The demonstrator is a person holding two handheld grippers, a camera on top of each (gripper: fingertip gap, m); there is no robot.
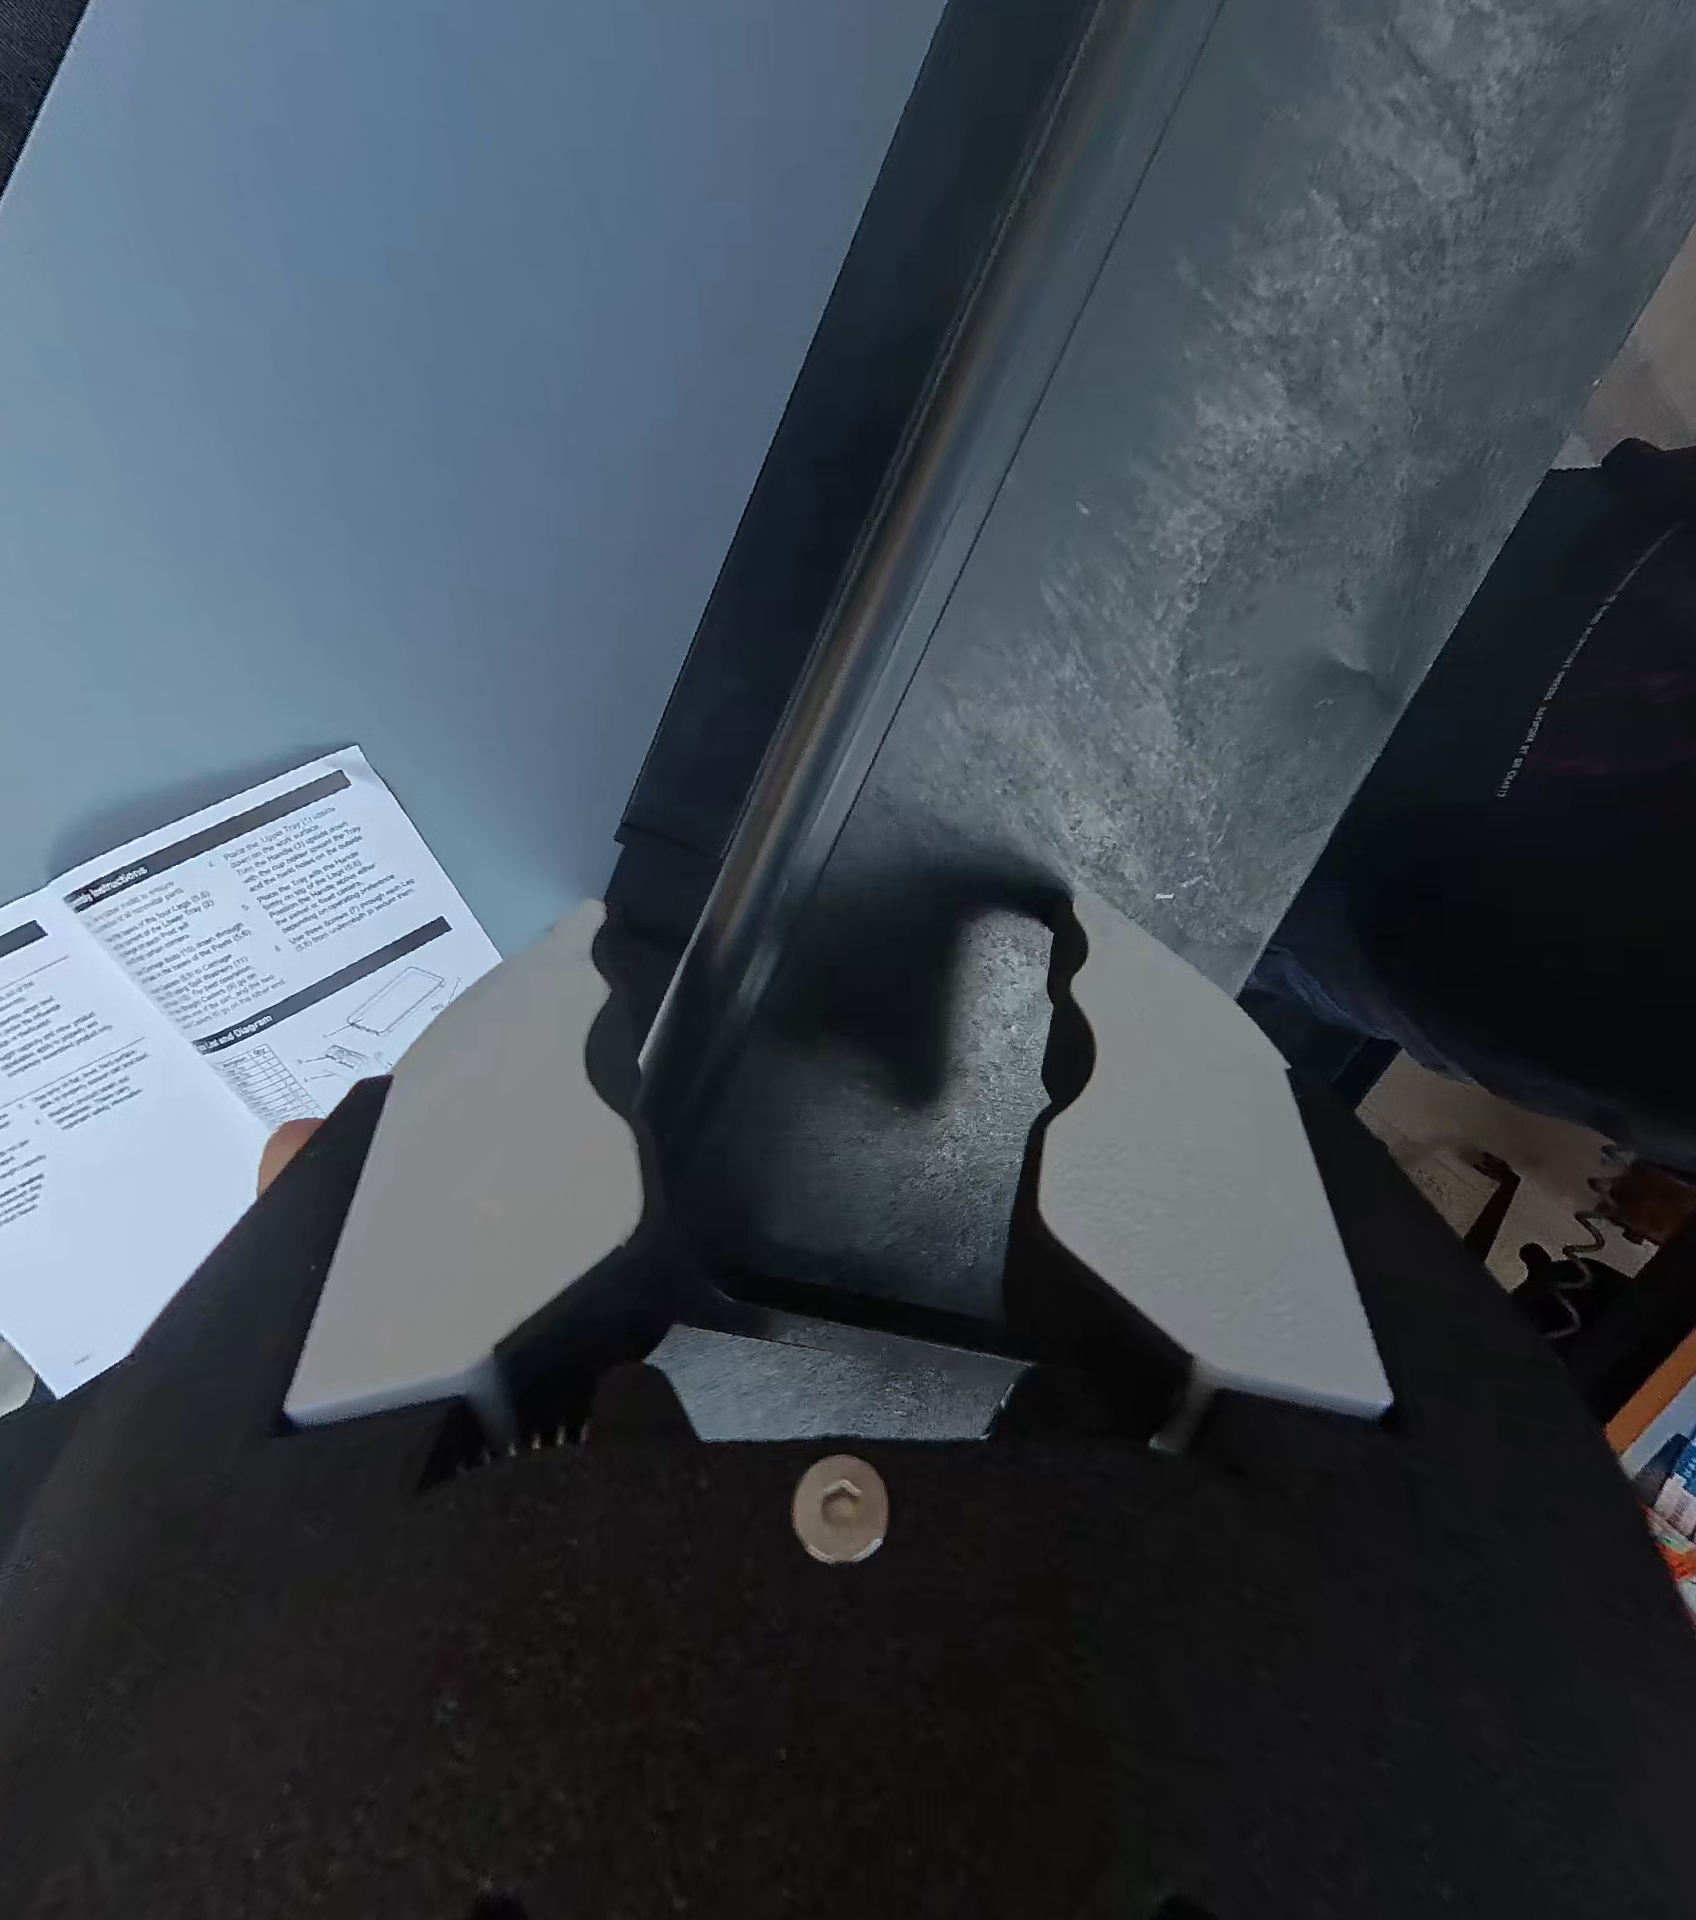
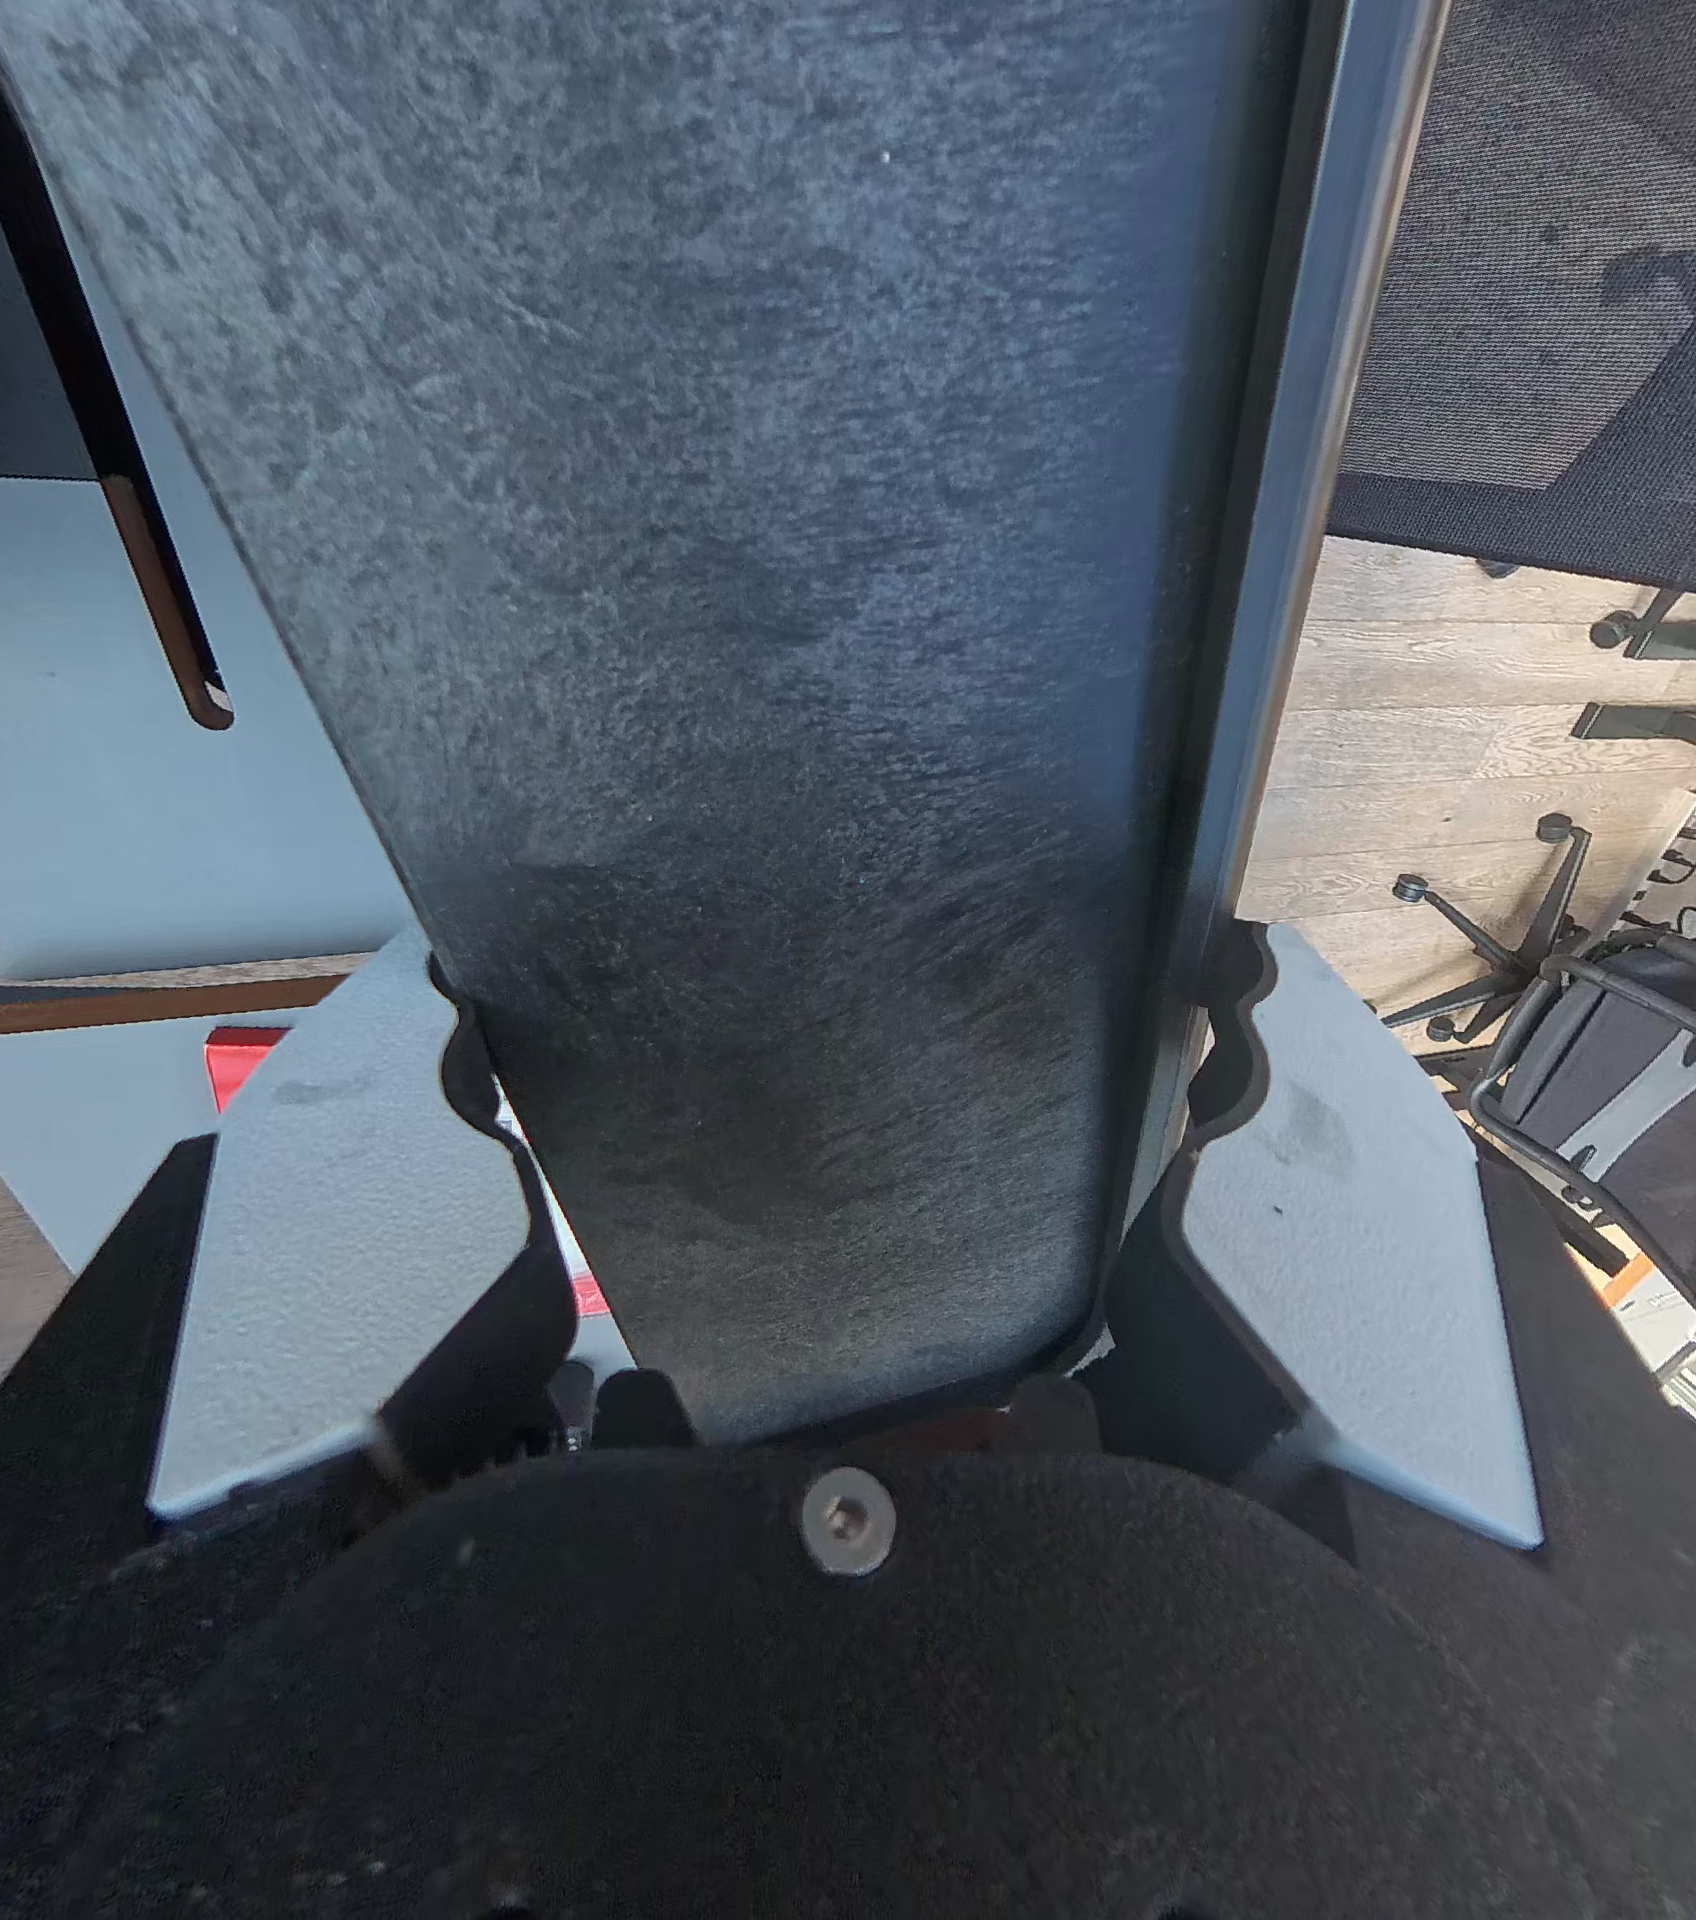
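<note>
Both grippers (image 1: pixel 833 1039) (image 2: pixel 844 1049) straddle dark mottled tray (image 1: pixel 1239 520).

Both cameras ride just behind their own fingers and look forward along them, pressed very near the same dark textured tray (image 1: pixel 1239 520). The left wrist view looks along it toward 1 o'clock, with a grey tabletop (image 1: pixel 356 416) and an open leaflet (image 1: pixel 148 1018) off at 9 o'clock. The right wrist view faces straight to 12 o'clock along the tray (image 2: pixel 719 520), wooden floor (image 2: pixel 1446 727) and chair bases at 3 o'clock (well below). Only the tray is shared.
</note>
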